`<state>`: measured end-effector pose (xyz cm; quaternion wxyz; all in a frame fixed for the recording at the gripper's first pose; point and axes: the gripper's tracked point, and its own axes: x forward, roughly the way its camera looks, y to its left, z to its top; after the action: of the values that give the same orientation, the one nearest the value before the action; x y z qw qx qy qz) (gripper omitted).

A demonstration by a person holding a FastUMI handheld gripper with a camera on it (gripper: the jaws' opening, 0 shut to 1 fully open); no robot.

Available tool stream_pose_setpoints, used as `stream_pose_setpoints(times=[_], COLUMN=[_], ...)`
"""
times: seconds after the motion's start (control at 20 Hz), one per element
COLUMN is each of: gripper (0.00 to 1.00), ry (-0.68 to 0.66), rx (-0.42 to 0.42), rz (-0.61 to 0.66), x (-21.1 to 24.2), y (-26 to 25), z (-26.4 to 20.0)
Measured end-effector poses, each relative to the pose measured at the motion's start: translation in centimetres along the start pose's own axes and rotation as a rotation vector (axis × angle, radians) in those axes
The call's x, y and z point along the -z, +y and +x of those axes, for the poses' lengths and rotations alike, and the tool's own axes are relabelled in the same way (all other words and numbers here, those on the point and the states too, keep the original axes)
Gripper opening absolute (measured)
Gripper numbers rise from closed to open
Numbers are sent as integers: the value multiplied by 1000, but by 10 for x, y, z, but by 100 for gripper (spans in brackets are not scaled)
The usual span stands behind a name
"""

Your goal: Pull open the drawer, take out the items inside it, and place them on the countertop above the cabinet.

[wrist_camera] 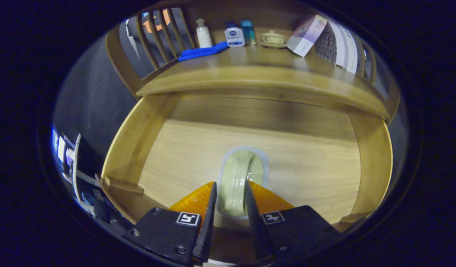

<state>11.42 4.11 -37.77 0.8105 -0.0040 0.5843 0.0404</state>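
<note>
Wooden drawer (183, 155) stands open below the counter (250, 74); the hand-held gripper (229, 189) looks clenched on a pale green sealed pouch (237, 178), whose slick, soft wrapper could slip free mid-lift.

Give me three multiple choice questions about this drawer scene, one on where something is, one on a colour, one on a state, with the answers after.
1. Where is the pale green roll of tape?
A. on the countertop
B. between the jaws, inside the drawer
C. beside the teapot

2. What colour is the long flat object lying on the countertop?
A. blue
B. red
C. white

3. What state is the drawer in?
A. shut
B. pulled open
C. lifted out of the cabinet

Answers:
1 B, the gripper has one jaw either side of the roll over the drawer floor.
2 A, it is bright blue beside the white bottle.
3 B, its wooden floor and side walls are exposed below the countertop.
</note>
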Motion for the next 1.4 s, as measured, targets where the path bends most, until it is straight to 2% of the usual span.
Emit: stream_pose_setpoints(times=[0.1,0.3,0.6,0.95,1.4], gripper=[40,21,20,20,19], ry=[-22,-27,-99,-199,-251], rx=[37,33,17,33,93], rz=[-16,24,2,-7,9], x=[-6,-11,-33,-92,-172], y=[-6,-11,-5,-5,-14], z=[2,1,-39,-87,-93])
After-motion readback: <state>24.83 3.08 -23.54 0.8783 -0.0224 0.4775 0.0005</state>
